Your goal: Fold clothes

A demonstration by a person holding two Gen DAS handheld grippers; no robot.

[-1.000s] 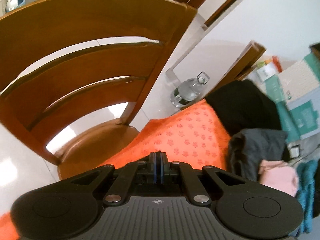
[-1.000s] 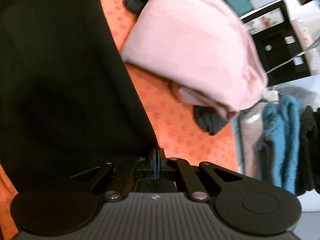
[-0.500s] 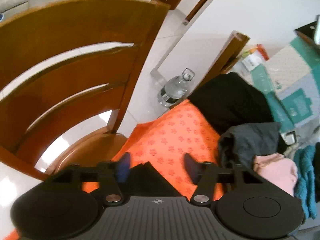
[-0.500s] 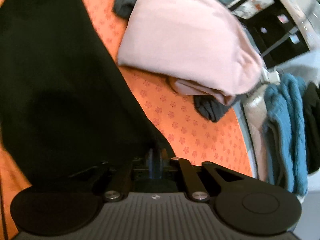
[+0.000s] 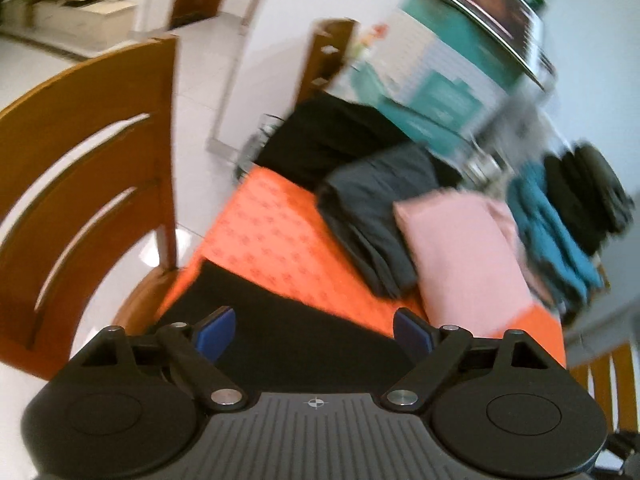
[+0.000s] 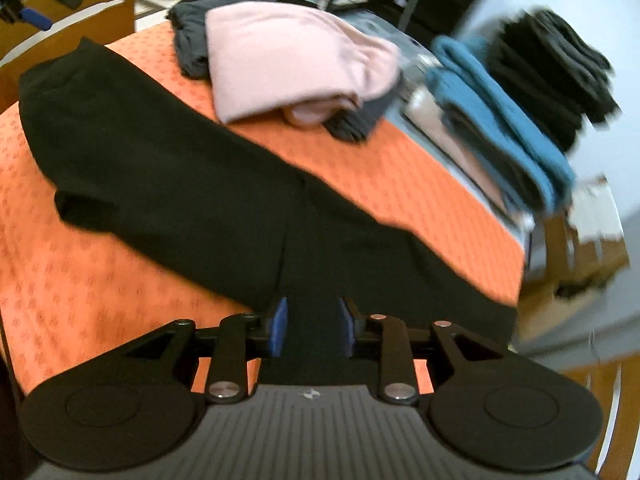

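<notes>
Black garment (image 6: 168,168) spread flat in a long band across the orange patterned surface (image 6: 80,264), its near end reaching under both tools. Right tool (image 6: 312,326): released, blue pads (image 6: 279,326) parted a little, with the garment's near edge lying between and just beneath them; no cloth is pinched. Left tool (image 5: 316,334): released, pads (image 5: 216,332) spread wide, poised over the other end of the same garment (image 5: 280,320), which lies between the fingers without being gripped.

Beyond the black garment, on the same surface: a folded pink garment (image 6: 288,64) resting partly on a folded dark grey garment (image 6: 188,36), both apart from the black garment with bare orange cloth between. Farther behind the black garment, in the left wrist view, a second black piece (image 5: 332,140) lies at the surface's far edge. To the far right of the black garment, off the surface's edge, a stack of clothes with a teal knit (image 6: 500,108) and a dark pile (image 6: 548,68); this region is motion-blurred. A wooden chair (image 5: 80,168) stands just beside the garment's left end.
</notes>
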